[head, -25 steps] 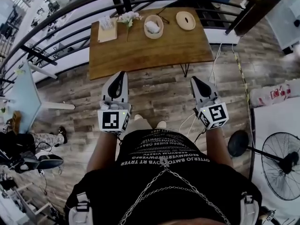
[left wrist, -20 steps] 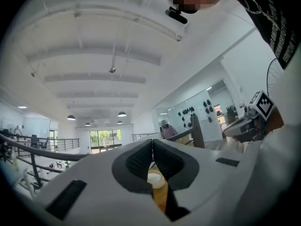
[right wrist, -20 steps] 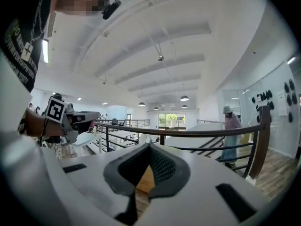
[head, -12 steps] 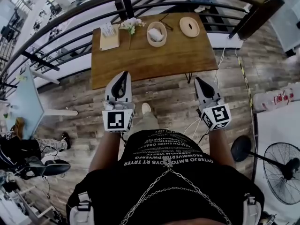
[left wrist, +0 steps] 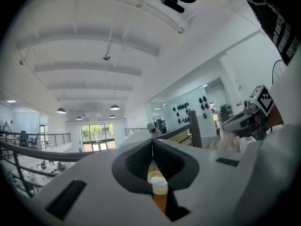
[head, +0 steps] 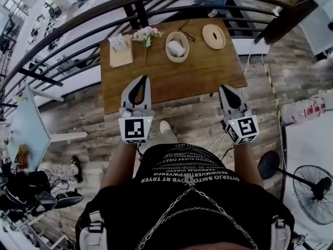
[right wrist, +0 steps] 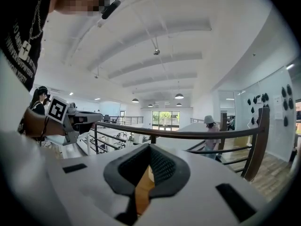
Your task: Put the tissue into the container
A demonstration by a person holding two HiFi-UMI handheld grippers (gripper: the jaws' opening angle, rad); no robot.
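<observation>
A round wooden container [head: 177, 39] stands at the back of the wooden table [head: 197, 69], with a white tissue [head: 178, 48] lying inside it. Its flat round lid [head: 214, 36] lies to the right. My left gripper [head: 139, 80] hovers over the table's near edge, shut and holding nothing. My right gripper [head: 226, 89] hangs at the near right edge, also shut and empty. In the left gripper view, the container with the tissue [left wrist: 159, 184] shows through the gap behind the closed tips [left wrist: 152, 142]. The right gripper [right wrist: 150, 147] looks along the table toward a railing.
A tray with a tissue pack [head: 120, 47] and a small flower vase [head: 145, 34] sit at the table's back left. A dark metal railing [head: 78, 22] curves behind the table. A standing fan [head: 312, 186] is at the lower right, and a person [right wrist: 210, 126] stands beyond the railing.
The person has stepped toward the table. Both grippers, earlier over the floor, now reach the table's near edge. Both stayed shut.
</observation>
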